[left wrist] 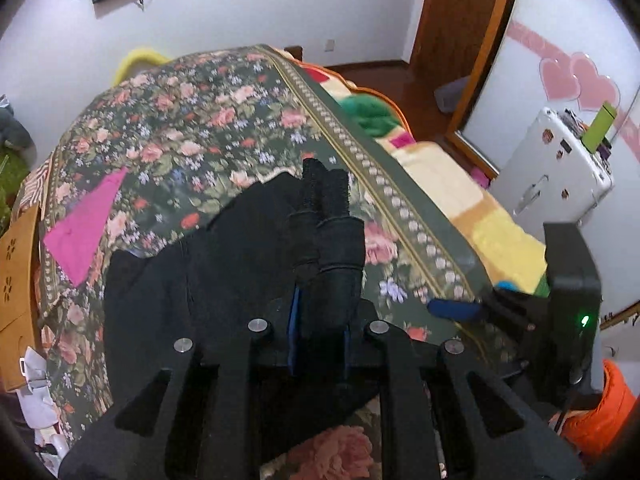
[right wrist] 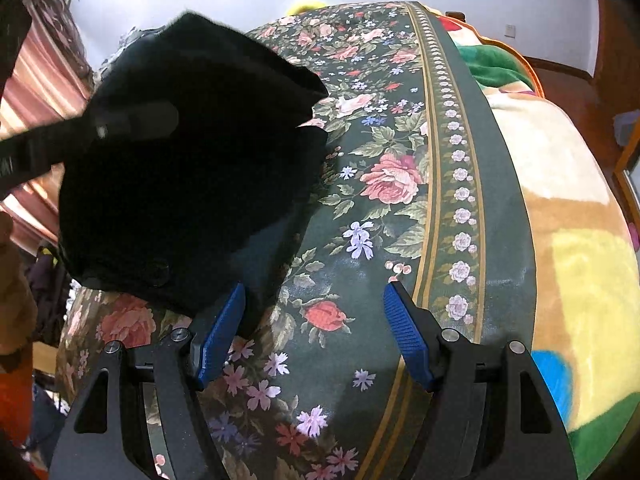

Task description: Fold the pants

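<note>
Nearest us, our left gripper [left wrist: 320, 216] is clenched on a bunched edge of the black fabric pants [left wrist: 224, 256], lifting it off the dark floral bedspread [left wrist: 192, 120]. Our right gripper [right wrist: 314, 332] hangs released beside the garment, its blue pads [right wrist: 408, 340] spread over bare cloth. Beyond, the pants sit heaped and doubled over, so we judge a fold under way, with flattening and further folds left. Farther off lies a pink cloth piece [left wrist: 86, 228].
</note>
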`<state>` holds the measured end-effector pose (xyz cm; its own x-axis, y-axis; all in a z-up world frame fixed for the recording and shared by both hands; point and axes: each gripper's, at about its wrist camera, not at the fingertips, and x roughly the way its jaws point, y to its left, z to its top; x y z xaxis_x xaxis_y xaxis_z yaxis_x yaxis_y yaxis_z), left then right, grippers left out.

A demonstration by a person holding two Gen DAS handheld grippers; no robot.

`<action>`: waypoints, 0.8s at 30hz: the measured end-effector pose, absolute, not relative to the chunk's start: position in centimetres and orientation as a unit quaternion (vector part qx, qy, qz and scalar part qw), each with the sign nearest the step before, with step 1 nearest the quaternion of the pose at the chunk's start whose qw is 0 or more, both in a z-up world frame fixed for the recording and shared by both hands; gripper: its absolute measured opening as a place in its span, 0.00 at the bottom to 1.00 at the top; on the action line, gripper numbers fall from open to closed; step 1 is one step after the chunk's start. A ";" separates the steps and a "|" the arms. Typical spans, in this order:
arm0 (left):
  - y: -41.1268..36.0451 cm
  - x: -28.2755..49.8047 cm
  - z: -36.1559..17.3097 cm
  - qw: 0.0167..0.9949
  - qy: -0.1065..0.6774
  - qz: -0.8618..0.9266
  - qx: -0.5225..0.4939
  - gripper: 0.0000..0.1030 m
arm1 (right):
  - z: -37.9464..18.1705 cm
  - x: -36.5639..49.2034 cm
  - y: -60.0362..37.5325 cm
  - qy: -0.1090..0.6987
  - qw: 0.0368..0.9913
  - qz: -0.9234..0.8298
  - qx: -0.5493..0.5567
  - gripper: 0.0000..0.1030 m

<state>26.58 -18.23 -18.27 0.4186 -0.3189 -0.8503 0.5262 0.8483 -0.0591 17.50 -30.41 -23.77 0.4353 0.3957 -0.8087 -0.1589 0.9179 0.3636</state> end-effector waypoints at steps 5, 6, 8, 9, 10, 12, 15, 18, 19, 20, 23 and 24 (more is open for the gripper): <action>-17.8 26.2 -18.0 0.821 0.490 -0.279 0.085 0.55 | -23.5 17.3 -30.6 0.506 0.836 0.170 0.128 0.66; -17.6 26.1 -17.6 0.826 0.483 -0.279 0.081 0.63 | -23.5 17.3 -30.7 0.506 0.835 0.172 0.131 0.66; -17.1 26.1 -16.6 0.839 0.467 -0.268 0.079 0.69 | -23.5 17.3 -30.6 0.508 0.834 0.171 0.130 0.66; -16.9 26.3 -16.3 0.842 0.464 -0.265 0.078 0.70 | -23.5 17.2 -30.6 0.507 0.835 0.171 0.130 0.66; -16.5 26.6 -15.9 0.845 0.461 -0.261 0.075 0.71 | -23.5 17.2 -30.6 0.507 0.835 0.170 0.130 0.66; -15.5 27.5 -15.3 0.854 0.454 -0.244 0.070 0.75 | -23.5 17.3 -30.6 0.508 0.834 0.169 0.131 0.66; -13.9 29.7 -14.9 0.870 0.442 -0.205 0.081 0.79 | -23.4 17.3 -30.6 0.508 0.834 0.168 0.132 0.66; -11.9 33.1 -15.3 0.876 0.445 -0.159 0.096 0.81 | -23.3 17.3 -30.6 0.507 0.835 0.168 0.132 0.66; -11.2 34.1 -15.5 0.877 0.447 -0.149 0.097 0.81 | -23.3 17.3 -30.7 0.507 0.835 0.167 0.132 0.66; -10.4 35.3 -15.8 0.875 0.453 -0.137 0.097 0.81 | -23.2 17.2 -30.7 0.506 0.836 0.166 0.133 0.66; -8.3 39.0 -17.3 0.870 0.473 -0.102 0.093 0.81 | -23.0 17.1 -31.0 0.506 0.837 0.161 0.136 0.66; -7.5 40.6 -18.3 0.866 0.483 -0.082 0.099 0.82 | -22.9 17.0 -31.0 0.505 0.837 0.160 0.137 0.66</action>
<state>40.55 -7.47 -18.27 0.5202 -0.0473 -0.8527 0.2376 0.9670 0.0914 17.00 -31.04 -22.87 0.4389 0.4055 -0.8019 -0.1294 0.9116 0.3902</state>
